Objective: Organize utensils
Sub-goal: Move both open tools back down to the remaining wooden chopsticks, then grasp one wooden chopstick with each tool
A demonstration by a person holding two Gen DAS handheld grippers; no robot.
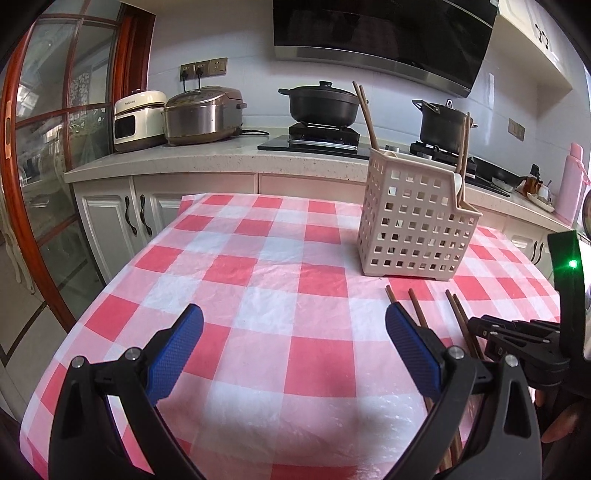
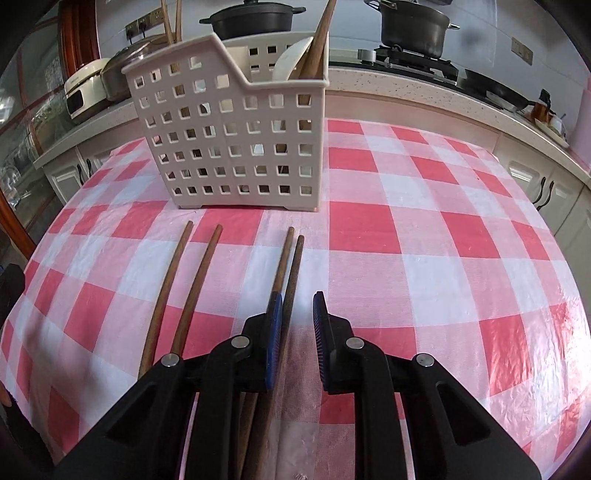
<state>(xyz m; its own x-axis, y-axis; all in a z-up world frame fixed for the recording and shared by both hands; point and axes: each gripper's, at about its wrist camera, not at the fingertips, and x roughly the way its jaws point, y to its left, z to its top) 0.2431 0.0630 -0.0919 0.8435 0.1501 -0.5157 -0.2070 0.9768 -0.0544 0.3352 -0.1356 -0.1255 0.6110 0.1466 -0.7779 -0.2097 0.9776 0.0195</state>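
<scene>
Four brown wooden chopsticks (image 2: 207, 280) lie on the red-and-white checked tablecloth (image 2: 424, 236), in front of the beige perforated plastic utensil basket (image 2: 229, 136). The right gripper (image 2: 297, 314), narrowly parted, straddles one chopstick, apparently for pickup. The left gripper (image 1: 293, 328) hangs wide open, empty.

Table with basket and four loose chopsticks, seen from my two wrist cameras.

In my right wrist view the basket (image 2: 236, 125) stands on the table (image 2: 443, 236) at upper centre, with chopsticks and a spoon (image 2: 291, 59) upright inside it. Before it four chopsticks lie on the cloth: a spread pair (image 2: 184, 288) at left, a close pair (image 2: 290, 266) at centre, running down under my right gripper (image 2: 297, 314). Behind the table runs the counter (image 2: 424, 88), with a pot (image 2: 410, 26) at upper right. In my left wrist view the basket sits right of centre, and my left gripper (image 1: 293, 330) hangs over bare cloth at lower centre.
</scene>
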